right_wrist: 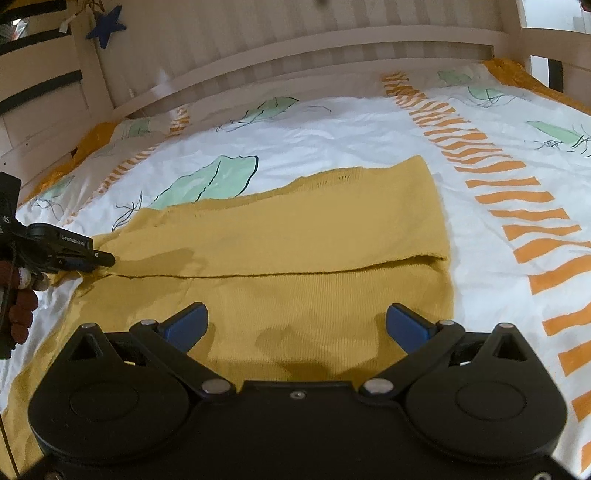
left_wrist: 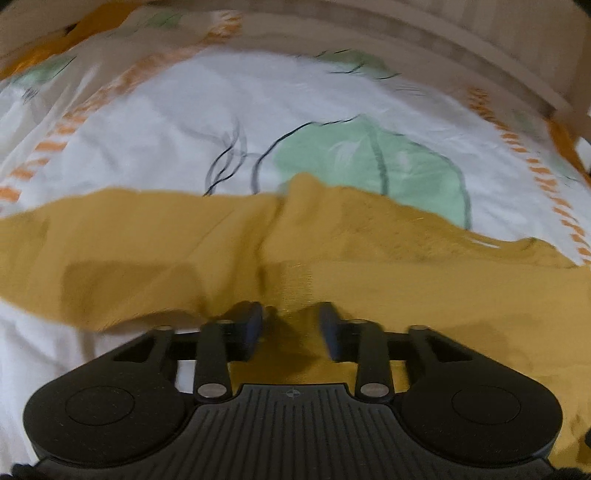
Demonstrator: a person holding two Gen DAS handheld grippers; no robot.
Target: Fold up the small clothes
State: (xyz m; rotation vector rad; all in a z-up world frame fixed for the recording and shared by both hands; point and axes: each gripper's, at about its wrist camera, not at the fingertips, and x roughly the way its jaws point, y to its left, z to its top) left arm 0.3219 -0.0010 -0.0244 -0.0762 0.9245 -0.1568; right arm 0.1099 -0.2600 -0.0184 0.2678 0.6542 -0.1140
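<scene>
1. Fingers on the left gripper (left_wrist: 291, 328) stand a little apart, with blue-black pads; mustard cloth lies under the gap, but nothing is pinched between them.
2. Fingers on the right gripper (right_wrist: 295, 325) are spread wide, their blue pads angled outward, hovering over the near part of the garment without touching it.
3. From the right wrist view the left gripper (right_wrist: 99, 258) shows at about nine o'clock, its dark tip at the left end of the garment's fold edge; whether it touches the cloth I cannot tell.
4. A mustard-yellow knit garment (right_wrist: 295, 240) lies flat on the bed, in front of both grippers. Its weave is fine and ribbed, and one layer is doubled over another, leaving a straight seam-like edge running from nine to three o'clock.
5. Its far edge, toward twelve o'clock, is uneven and slightly rumpled, with a small row of holes in the knit.
6. Under it is a white cotton bedsheet (right_wrist: 332, 122), lightly creased, printed with mint-green leaf shapes outlined in black and bands of orange dashes.
7. At twelve o'clock stands a pale wooden slatted bed frame (right_wrist: 295, 48); a dark blue star (right_wrist: 107, 26) hangs at eleven o'clock.
8. The left wrist view is blurred.
</scene>
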